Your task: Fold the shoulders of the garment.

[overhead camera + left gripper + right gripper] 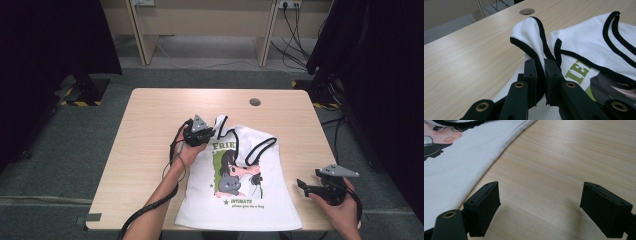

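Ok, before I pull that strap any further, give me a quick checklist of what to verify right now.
1. Left gripper shut on the tank top's shoulder strap: ok, black-trimmed fabric is pinched between the pads.
2. Strap lifted off the table: ok, it stands up in a fold above the gripper.
3. Right gripper free: ok, jaws wide open over bare wood, holding nothing.
4. Right gripper clear of the tank top: ok, it sits just beside the side hem.
5. Other strap flat: ok, lying on the cloth.
6. Layers caught in the pinch: cannot tell.
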The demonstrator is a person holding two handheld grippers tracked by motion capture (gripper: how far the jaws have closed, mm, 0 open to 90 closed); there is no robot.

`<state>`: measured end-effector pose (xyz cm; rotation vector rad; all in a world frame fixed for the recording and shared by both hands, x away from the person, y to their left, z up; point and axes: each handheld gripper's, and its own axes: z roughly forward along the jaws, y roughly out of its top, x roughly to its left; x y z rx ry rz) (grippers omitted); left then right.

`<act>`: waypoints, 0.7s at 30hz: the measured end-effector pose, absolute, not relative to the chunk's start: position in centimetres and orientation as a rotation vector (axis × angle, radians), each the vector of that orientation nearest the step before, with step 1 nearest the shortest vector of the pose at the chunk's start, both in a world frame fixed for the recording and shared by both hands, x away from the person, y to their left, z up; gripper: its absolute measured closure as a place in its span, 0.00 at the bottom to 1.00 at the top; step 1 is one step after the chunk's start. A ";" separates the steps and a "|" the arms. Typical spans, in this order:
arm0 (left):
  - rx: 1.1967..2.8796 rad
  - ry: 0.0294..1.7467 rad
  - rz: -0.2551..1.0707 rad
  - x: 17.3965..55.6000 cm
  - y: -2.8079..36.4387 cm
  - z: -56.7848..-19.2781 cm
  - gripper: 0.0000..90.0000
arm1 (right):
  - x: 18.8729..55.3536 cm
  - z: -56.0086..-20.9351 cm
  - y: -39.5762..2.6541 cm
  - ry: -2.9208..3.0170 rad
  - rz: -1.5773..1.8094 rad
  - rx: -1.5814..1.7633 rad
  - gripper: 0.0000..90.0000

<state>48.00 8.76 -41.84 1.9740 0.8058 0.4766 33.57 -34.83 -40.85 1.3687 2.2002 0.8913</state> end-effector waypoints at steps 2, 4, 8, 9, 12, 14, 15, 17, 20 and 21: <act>1.986 0.799 0.481 47.7 8.8 -42.1 0.90 | 33.6 -40.9 -34.8 2.202 0.888 1.368 0.18; 2.005 0.793 0.484 47.4 8.9 -42.4 0.89 | 33.6 -40.9 -34.8 2.202 0.888 1.367 0.18; 2.010 0.797 0.468 46.8 9.1 -43.1 0.88 | 33.6 -40.9 -34.8 2.202 0.888 1.367 0.18; 2.013 0.793 0.468 46.7 9.1 -43.2 0.88 | 33.6 -40.9 -34.8 2.202 0.887 1.367 0.18; 2.028 0.782 0.455 46.3 9.2 -43.4 0.84 | 33.6 -40.9 -34.8 2.204 0.884 1.368 0.18; 2.033 0.771 0.439 46.0 9.2 -43.4 0.83 | 33.6 -40.9 -34.8 2.203 0.883 1.370 0.18; 2.038 0.768 0.431 45.9 9.2 -43.5 0.81 | 33.6 -40.9 -34.8 2.203 0.883 1.370 0.18; 2.043 0.756 0.423 45.7 9.3 -43.4 0.79 | 33.6 -40.9 -34.8 2.202 0.883 1.368 0.18; 2.030 0.749 0.405 45.5 9.4 -42.9 0.73 | 33.6 -40.9 -34.8 2.201 0.885 1.366 0.18; 2.029 0.738 0.401 45.5 9.4 -42.6 0.71 | 33.6 -40.9 -34.8 2.200 0.886 1.367 0.18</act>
